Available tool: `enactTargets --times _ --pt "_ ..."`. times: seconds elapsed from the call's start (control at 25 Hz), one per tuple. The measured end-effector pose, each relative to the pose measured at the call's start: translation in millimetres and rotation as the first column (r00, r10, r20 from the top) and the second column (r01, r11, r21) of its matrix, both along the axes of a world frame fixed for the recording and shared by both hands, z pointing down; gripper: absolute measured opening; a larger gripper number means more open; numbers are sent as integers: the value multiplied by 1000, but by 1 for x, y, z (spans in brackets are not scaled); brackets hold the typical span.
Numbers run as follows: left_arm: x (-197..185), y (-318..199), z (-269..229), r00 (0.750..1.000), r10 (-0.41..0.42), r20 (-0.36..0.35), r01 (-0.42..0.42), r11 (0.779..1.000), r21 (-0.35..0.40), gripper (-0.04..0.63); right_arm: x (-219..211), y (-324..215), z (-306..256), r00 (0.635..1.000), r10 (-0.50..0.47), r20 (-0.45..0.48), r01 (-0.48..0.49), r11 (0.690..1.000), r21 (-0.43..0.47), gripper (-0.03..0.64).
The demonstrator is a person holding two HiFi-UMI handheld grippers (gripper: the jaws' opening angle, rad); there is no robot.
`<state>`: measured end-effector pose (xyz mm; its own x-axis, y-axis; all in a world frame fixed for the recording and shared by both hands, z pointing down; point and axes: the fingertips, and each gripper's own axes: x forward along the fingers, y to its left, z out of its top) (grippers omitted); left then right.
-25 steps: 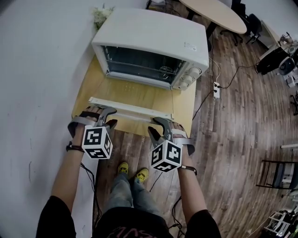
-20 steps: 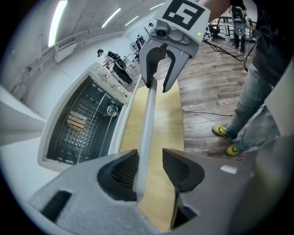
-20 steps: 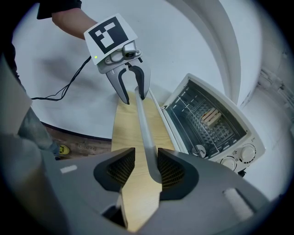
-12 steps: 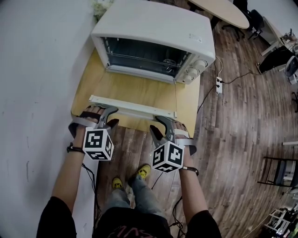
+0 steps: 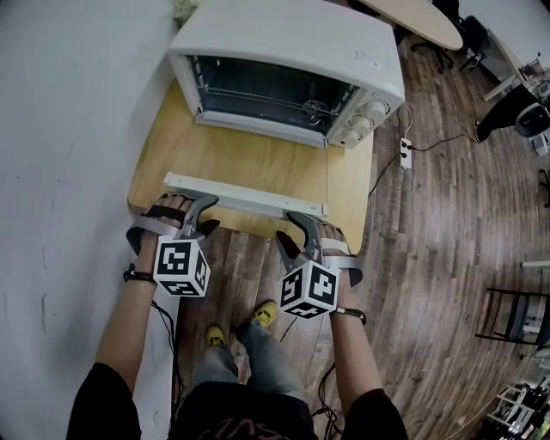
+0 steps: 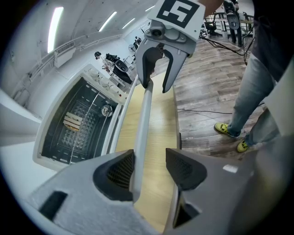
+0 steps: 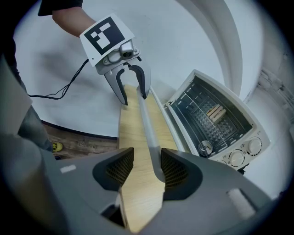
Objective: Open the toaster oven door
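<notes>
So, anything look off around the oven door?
Nothing stands out. The toaster oven door lies flat, its handle straight through the left gripper and right gripper, whose jaws have just been opening. A small pale piece sits on its rack.

Dark wood-plank floor, glossy in patches. Plain white wall along the left. Small light-wood tabletop set against it. Beige oval tabletop farther back, black office chair beside it. White power strip on the floor. Long ceiling strip light, lit.
</notes>
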<state>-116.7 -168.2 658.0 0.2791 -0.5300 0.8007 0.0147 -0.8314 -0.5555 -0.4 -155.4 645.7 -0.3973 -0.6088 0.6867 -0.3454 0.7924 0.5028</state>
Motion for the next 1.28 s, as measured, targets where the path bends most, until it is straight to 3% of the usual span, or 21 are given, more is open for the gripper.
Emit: enactTargets --times 0.44,1.28 --pt "-1 10 24 1000 8 24 -8 1000 0 267 -2 8 20 1000 -6 -4 6 1000 -8 199" --pt "-2 13 47 1000 19 13 -20 999 45 288 -3 12 40 1000 0 -20 -1 1000 -18 201"
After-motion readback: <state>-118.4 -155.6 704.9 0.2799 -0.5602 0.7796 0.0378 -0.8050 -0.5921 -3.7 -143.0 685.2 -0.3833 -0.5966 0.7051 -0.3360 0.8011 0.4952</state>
